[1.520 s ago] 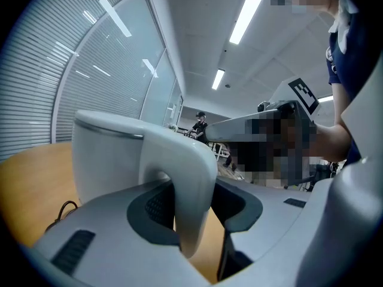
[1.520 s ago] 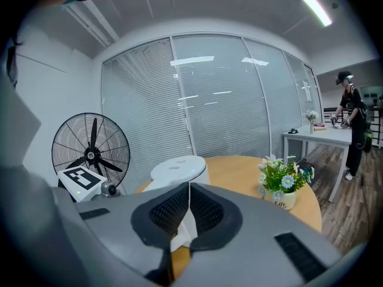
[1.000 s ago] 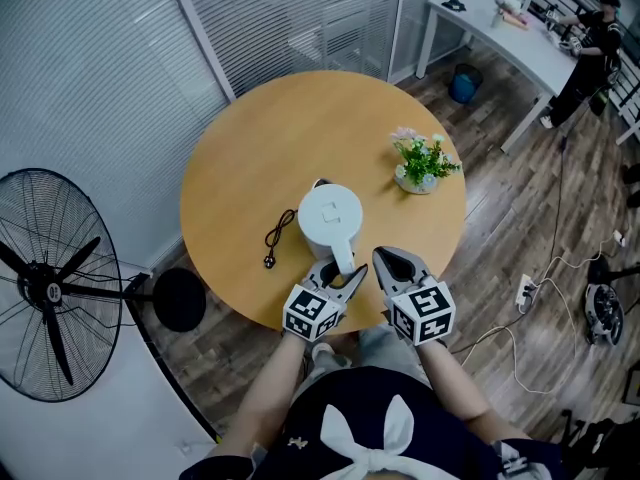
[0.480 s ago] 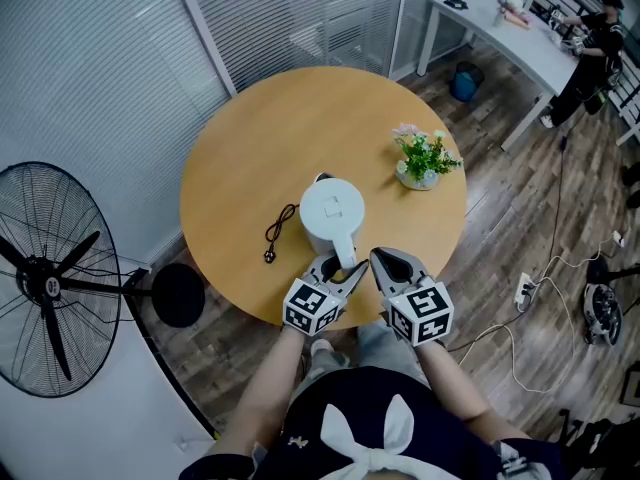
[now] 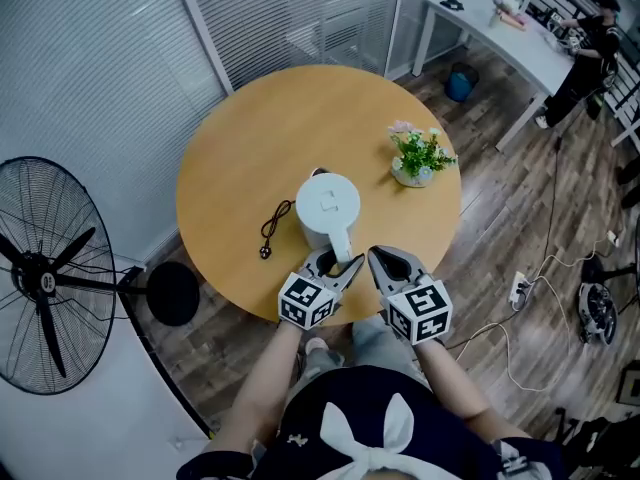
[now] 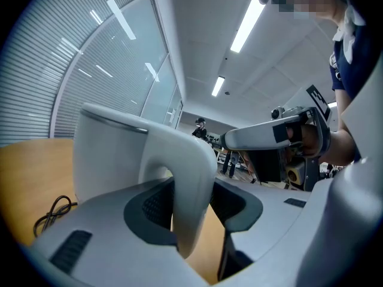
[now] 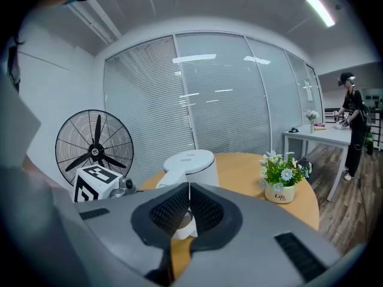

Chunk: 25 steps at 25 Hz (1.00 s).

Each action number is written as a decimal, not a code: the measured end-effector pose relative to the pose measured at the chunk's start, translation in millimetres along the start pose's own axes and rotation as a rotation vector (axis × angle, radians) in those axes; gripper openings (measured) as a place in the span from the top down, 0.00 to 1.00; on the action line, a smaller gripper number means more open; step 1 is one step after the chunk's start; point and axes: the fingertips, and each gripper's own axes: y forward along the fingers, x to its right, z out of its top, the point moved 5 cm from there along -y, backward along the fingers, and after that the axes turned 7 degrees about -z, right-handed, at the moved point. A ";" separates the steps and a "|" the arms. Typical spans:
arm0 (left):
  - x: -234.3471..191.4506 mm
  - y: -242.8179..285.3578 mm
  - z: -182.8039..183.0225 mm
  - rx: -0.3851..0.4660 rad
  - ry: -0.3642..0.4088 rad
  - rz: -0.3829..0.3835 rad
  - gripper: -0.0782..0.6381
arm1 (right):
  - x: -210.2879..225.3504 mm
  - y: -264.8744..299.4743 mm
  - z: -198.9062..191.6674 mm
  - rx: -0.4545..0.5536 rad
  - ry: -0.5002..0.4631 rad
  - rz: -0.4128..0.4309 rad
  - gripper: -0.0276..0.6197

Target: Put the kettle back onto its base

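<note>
The white kettle (image 5: pixel 328 208) stands upright on the round wooden table (image 5: pixel 250 138), with its handle (image 5: pixel 341 246) pointing towards me. My left gripper (image 5: pixel 333 261) is shut on that handle (image 6: pixel 194 184), one pad against each side. What lies under the kettle is hidden by its body. A black cord (image 5: pixel 272 230) lies curled to its left. My right gripper (image 5: pixel 385 260) hovers just to the right of the handle and is shut, its pads (image 7: pixel 206 211) meeting with nothing between them. The kettle (image 7: pixel 191 166) shows beyond it.
A small pot of flowers (image 5: pixel 418 158) stands on the table to the kettle's right. A black floor fan (image 5: pixel 45 278) is at the left, beside a blind-covered glass wall. At the back right a person (image 5: pixel 590 43) stands by a white desk (image 5: pixel 500 28). Cables cross the wooden floor.
</note>
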 end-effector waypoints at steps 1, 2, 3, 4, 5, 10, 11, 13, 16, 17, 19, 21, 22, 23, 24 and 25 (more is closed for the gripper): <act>-1.0 0.0 -2.4 -0.005 -0.021 0.002 0.66 | -0.7 -1.1 -0.2 0.000 -0.002 0.001 0.92; -2.6 -0.2 -6.3 -0.017 -0.046 0.006 0.64 | -1.5 -2.0 -0.4 0.001 -0.004 0.001 0.92; -4.2 -1.2 -11.4 -0.033 -0.068 0.012 0.63 | -2.3 -2.8 -0.7 0.001 -0.006 0.001 0.92; -5.4 -3.2 -16.5 -0.045 -0.083 0.019 0.62 | -2.9 -3.6 -1.1 0.000 -0.007 0.002 0.92; -5.9 -5.8 -20.8 -0.048 -0.092 0.026 0.62 | -3.1 -4.4 -1.7 -0.001 -0.008 0.002 0.92; -4.4 -14.7 -26.9 -0.033 -0.116 0.055 0.62 | -0.3 -5.6 -7.6 -0.011 -0.011 0.002 0.92; -4.0 -16.8 -26.6 -0.032 -0.115 0.060 0.62 | -0.5 -5.3 -9.0 -0.014 -0.011 0.003 0.92; -3.2 -22.7 -25.0 -0.027 -0.113 0.069 0.62 | -1.6 -4.4 -11.7 -0.018 -0.011 0.008 0.92; -1.4 -35.0 -19.0 -0.006 -0.104 0.084 0.62 | -3.7 -2.4 -14.5 -0.022 -0.009 0.015 0.92; -0.5 -39.5 -15.9 0.006 -0.101 0.089 0.62 | -4.7 -1.9 -14.4 -0.021 -0.008 0.017 0.92; 1.5 -48.9 -9.0 0.033 -0.096 0.098 0.62 | -7.6 -0.7 -13.6 -0.019 -0.007 0.023 0.92; 4.8 -56.8 -0.7 0.060 -0.085 0.097 0.62 | -10.9 0.9 -12.4 -0.014 -0.006 0.030 0.92; 7.5 -59.7 4.3 0.075 -0.076 0.090 0.63 | -12.4 1.4 -11.5 -0.010 -0.007 0.033 0.92; 10.7 -62.3 10.0 0.090 -0.064 0.083 0.64 | -14.0 1.7 -10.4 -0.005 -0.008 0.036 0.92; 13.6 -65.0 16.2 0.106 -0.049 0.080 0.65 | -15.9 1.9 -9.0 -0.001 -0.010 0.039 0.92; 15.6 -67.9 22.9 0.122 -0.036 0.083 0.66 | -18.2 2.1 -7.5 0.004 -0.013 0.043 0.92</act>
